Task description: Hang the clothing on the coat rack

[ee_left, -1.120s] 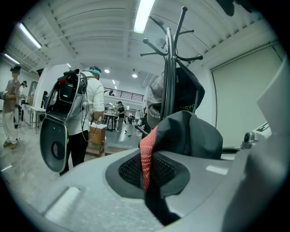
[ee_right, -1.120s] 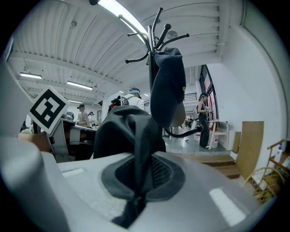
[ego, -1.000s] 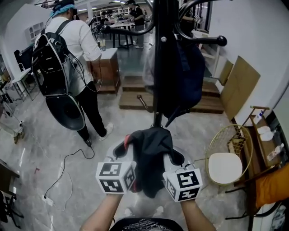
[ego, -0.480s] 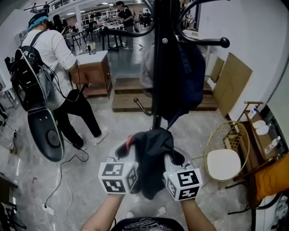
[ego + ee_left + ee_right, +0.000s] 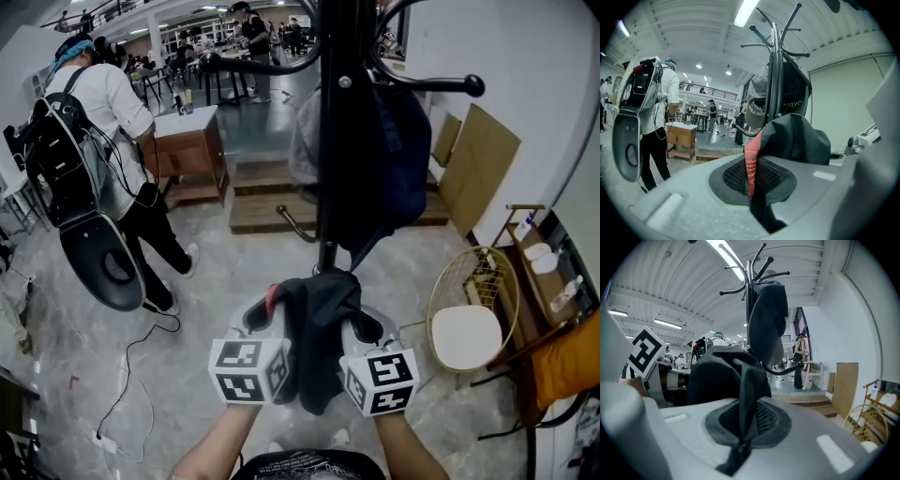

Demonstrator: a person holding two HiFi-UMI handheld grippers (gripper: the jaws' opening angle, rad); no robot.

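Here, one black fabric garment with red trim [image 5: 314,323] bunches between two grippers, left gripper [image 5: 270,314] and right gripper [image 5: 361,328] both clamped on it, near the black metal coat rack [image 5: 330,141], which bears two hung pieces [image 5: 394,159]; grey floor [image 5: 216,281] lies open leftward.

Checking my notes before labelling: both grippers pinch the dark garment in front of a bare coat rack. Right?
Not quite: the coat rack is not bare. The head view shows dark clothing already hanging on it. The left gripper and right gripper do both pinch the dark garment in front of it.
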